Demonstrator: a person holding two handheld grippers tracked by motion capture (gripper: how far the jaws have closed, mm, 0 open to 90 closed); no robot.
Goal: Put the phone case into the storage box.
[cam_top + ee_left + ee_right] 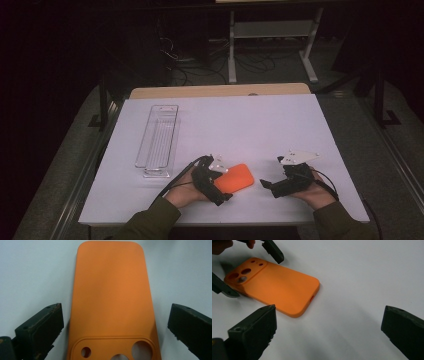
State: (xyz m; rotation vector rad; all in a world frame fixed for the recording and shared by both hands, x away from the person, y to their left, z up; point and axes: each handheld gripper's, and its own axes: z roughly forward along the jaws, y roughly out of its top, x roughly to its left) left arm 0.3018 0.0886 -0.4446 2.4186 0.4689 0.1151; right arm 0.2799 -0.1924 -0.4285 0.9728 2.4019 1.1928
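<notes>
Left gripper (115,322) spread wide astride orange phone case (112,295) — jaws to be centred, closed evenly; right gripper (328,325) released, idle.

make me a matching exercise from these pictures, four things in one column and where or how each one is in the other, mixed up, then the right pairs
Things:
1. orange phone case
2. clear tray
3. left gripper
4. right gripper

Places or states:
A. empty, at the far left of the white table
B. open, jaws on either side of the case's camera end
C. lying flat with its back up
D. open over bare table, to the right of the case

Pairs: 1-C, 2-A, 3-B, 4-D
</notes>
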